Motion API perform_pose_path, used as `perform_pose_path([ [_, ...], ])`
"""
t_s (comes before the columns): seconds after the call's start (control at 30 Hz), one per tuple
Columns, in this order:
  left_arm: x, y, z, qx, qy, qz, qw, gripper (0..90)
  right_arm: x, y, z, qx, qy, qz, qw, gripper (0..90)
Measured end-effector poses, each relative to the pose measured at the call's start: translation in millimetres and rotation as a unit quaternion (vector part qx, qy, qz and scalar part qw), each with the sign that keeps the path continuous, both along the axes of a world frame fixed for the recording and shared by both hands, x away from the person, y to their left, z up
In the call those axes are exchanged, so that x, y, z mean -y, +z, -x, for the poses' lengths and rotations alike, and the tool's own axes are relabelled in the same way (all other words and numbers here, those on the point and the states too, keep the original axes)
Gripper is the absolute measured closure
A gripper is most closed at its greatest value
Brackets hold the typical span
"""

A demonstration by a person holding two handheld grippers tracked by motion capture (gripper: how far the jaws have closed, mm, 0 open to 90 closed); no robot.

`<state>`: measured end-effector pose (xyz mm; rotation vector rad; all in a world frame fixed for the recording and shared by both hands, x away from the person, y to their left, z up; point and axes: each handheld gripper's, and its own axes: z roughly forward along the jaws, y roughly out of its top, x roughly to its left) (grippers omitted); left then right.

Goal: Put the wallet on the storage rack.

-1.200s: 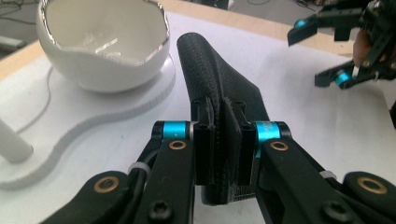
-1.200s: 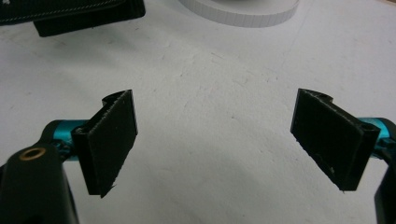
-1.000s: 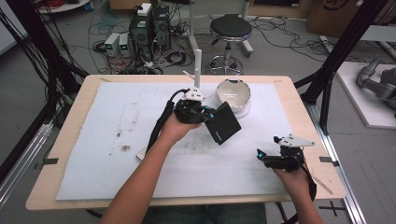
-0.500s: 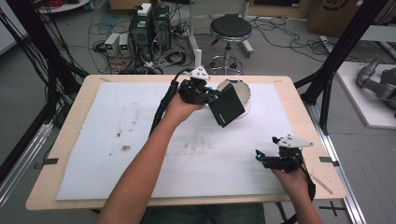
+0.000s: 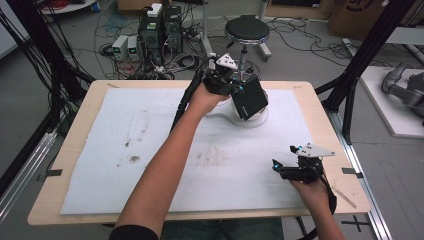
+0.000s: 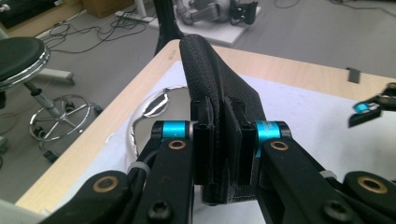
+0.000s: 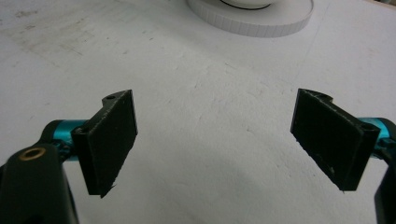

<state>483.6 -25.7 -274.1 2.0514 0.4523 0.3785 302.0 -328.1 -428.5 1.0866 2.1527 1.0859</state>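
The black pouch (image 5: 249,97) hangs in the air over the far middle of the table, just above the white round dish (image 5: 252,119) that stands on the white mat (image 5: 100,150). In the high view it is a dark, flat, roughly square thing tilted on one corner, covering most of the dish. In the left gripper view its grained black surface (image 6: 219,88) rises away from the camera, and its near edge sits pinched between the two jaws.

The left gripper (image 5: 235,85) is clamped on that edge, its pads pressed flat against both faces of the pouch with no gap showing. The left hand (image 5: 205,97) holds it at the end of an arm stretched far across the mat, with the grey plate on top and the cable trailing back along the forearm.

The right gripper (image 5: 282,167) lies low near the right front of the mat, well apart from the pouch. Its jaws stand wide apart with nothing between them; the right gripper view shows bare mat between the two pads (image 7: 112,140) and the rim of the dish (image 7: 252,23) farther off.

Beyond the table's far edge stands a black stool (image 5: 246,30) on a cabled floor.
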Motion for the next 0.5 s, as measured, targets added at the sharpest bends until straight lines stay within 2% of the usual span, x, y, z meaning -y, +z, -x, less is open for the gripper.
perform_pose_path([
  [0.17,3.2,2.2,-13.0,0.005,0.019,-0.012,0.9997,81.9,2.7,0.0,0.7,-0.001,-0.004,-0.001,1.0,14.7],
  [0.3,2.9,-2.0,-22.3,0.0,0.034,0.001,0.9994,81.9,3.7,0.0,1.4,-0.001,-0.006,-0.001,1.0,14.7],
  [0.5,5.5,-12.5,-34.5,-0.007,0.048,0.008,0.9988,81.9,4.0,-0.3,1.5,0.0,-0.004,0.0,1.0,14.7],
])
